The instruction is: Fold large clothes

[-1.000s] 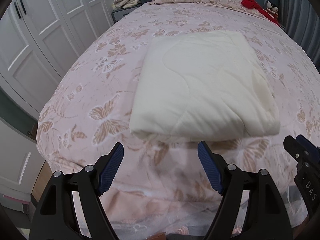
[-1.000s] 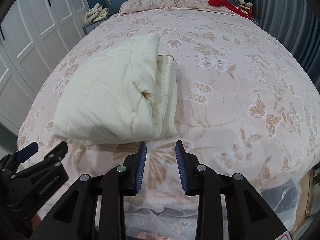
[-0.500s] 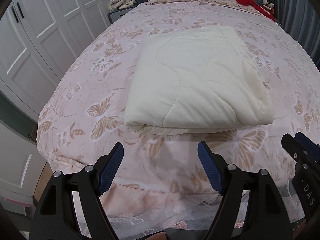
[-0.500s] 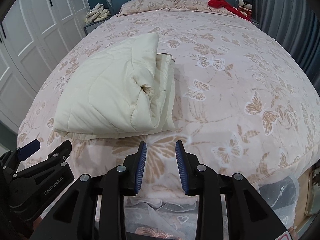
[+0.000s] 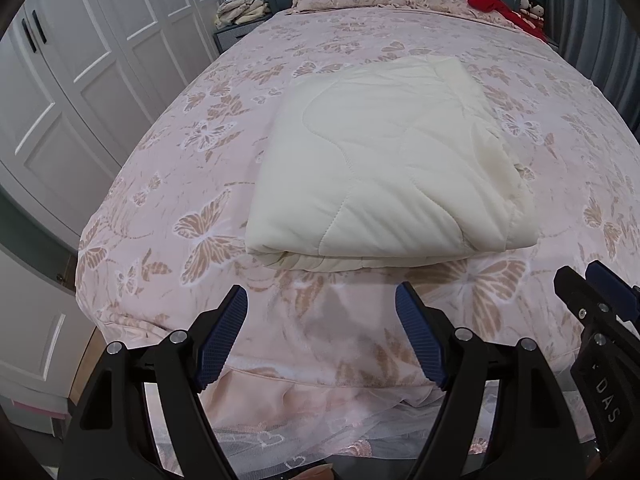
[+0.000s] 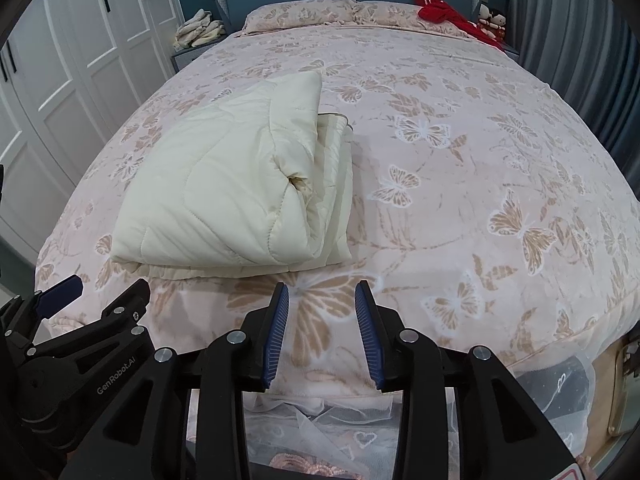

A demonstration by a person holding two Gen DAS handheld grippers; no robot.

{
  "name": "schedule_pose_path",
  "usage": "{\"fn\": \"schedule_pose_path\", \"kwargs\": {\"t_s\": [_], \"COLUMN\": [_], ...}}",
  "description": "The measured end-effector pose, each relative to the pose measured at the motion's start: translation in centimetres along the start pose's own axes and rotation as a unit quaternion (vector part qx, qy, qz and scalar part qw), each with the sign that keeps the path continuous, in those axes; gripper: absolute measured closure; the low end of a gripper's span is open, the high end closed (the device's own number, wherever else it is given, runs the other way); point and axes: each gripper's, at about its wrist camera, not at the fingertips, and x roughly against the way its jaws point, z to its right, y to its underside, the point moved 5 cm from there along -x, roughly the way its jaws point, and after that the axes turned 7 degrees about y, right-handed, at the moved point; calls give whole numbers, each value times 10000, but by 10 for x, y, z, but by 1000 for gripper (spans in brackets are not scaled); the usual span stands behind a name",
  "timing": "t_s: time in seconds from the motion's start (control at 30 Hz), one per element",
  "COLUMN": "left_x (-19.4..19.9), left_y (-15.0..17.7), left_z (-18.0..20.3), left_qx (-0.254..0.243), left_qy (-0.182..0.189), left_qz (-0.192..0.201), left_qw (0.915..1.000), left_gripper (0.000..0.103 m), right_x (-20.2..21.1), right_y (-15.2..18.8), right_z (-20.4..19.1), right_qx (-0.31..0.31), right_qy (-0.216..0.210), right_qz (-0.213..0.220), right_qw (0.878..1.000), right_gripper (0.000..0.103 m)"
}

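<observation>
A cream quilted blanket (image 5: 384,168) lies folded in a thick rectangle on the pink butterfly bedspread (image 5: 192,184). In the right wrist view the blanket (image 6: 224,192) sits left of centre, its layered edges facing right. My left gripper (image 5: 322,320) is open and empty, held off the foot of the bed, short of the blanket's near fold. My right gripper (image 6: 322,312) is open with a narrower gap, empty, just right of the blanket's near corner. Each gripper shows at the edge of the other's view.
White wardrobe doors (image 5: 80,80) stand along the left. A nightstand with folded cloths (image 6: 198,32) is at the far left of the headboard. Red fabric and small dolls (image 6: 444,14) lie at the far right by the pillows. Grey curtains (image 6: 580,40) hang on the right.
Both grippers have drawn back and up from the bed; the blanket looks farther away and more of the bed's foot edge and lace skirt shows. The blanket has not moved.
</observation>
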Motion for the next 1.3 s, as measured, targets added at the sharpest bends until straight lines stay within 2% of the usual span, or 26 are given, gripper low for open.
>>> {"fn": "schedule_pose_path", "kwargs": {"t_s": [1.3], "left_x": [2], "left_y": [0], "left_z": [1], "left_qx": [7], "left_qy": [-4], "left_qz": [-31], "left_qw": [10000], "left_gripper": [29], "right_x": [4], "right_y": [-1], "right_z": [-6], "right_qx": [73], "right_qy": [33], "right_qz": [49], "right_qw": [10000], "right_gripper": [66]}}
